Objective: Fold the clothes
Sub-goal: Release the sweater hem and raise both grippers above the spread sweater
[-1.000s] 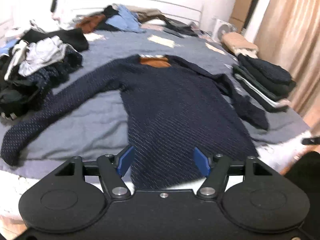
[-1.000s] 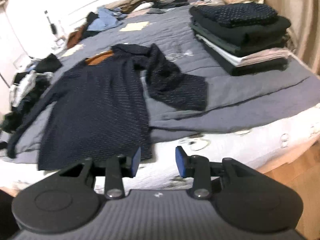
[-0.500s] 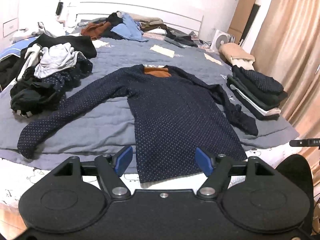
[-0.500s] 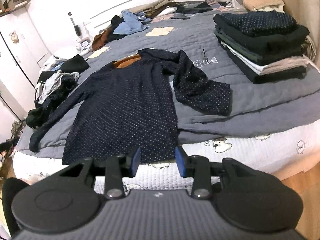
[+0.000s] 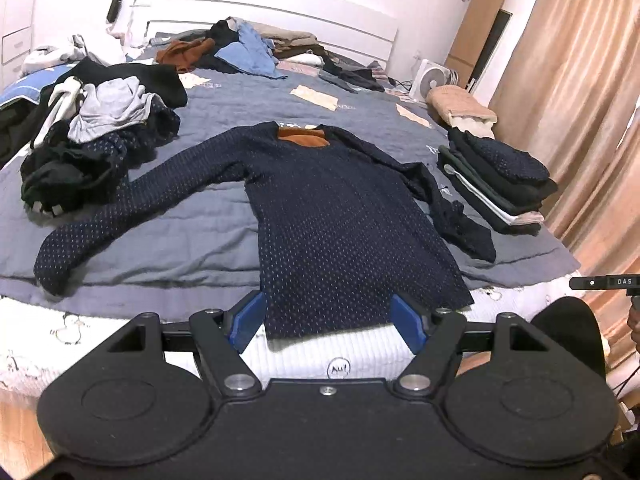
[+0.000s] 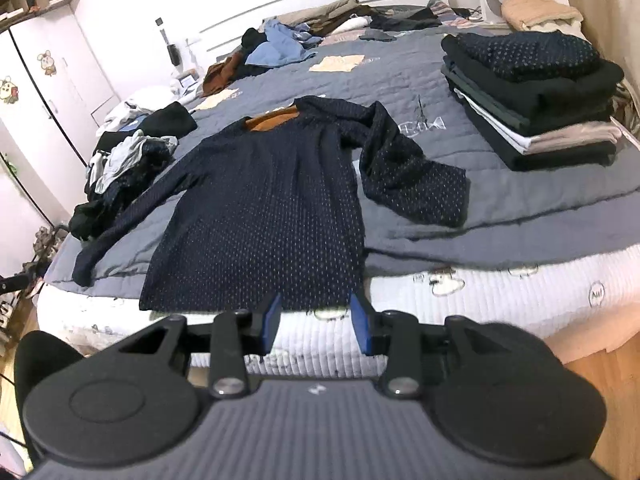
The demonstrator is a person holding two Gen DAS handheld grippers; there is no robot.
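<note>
Left claw [image 5: 326,322]: jaws set wide, nothing between the blue pads [image 5: 245,320]; it hangs off the bed's near edge, above the white mattress side [image 5: 340,354]. Right claw [image 6: 316,322]: jaws at a narrow gap, likewise holding nothing, in front of the same near edge.

The navy dotted sweater [image 5: 344,232] lies flat, front up, on the grey quilt [image 5: 192,248]. Its hem [image 5: 360,314] overhangs the near edge of the bed, directly ahead of both claws. The collar, with an orange inner layer [image 5: 303,138] showing, points toward the headboard. One sleeve [image 5: 132,208] runs out straight toward the bed's near left corner. The other sleeve [image 6: 404,172] is crumpled and doubled on itself just beside the sweater body, on the right-hand side.

Near the right edge of the bed stands a stack of folded clothes [image 6: 532,96], topped by a folded navy dotted garment. Near the left edge lies a heap of unfolded clothes [image 5: 96,136], dark with grey and white items on top.

At the far end, against the white headboard [image 5: 280,20], lies a further pile of loose clothes [image 5: 248,48] in blue, brown and beige. A small white fan [image 5: 434,80] stands past the far right corner.
</note>
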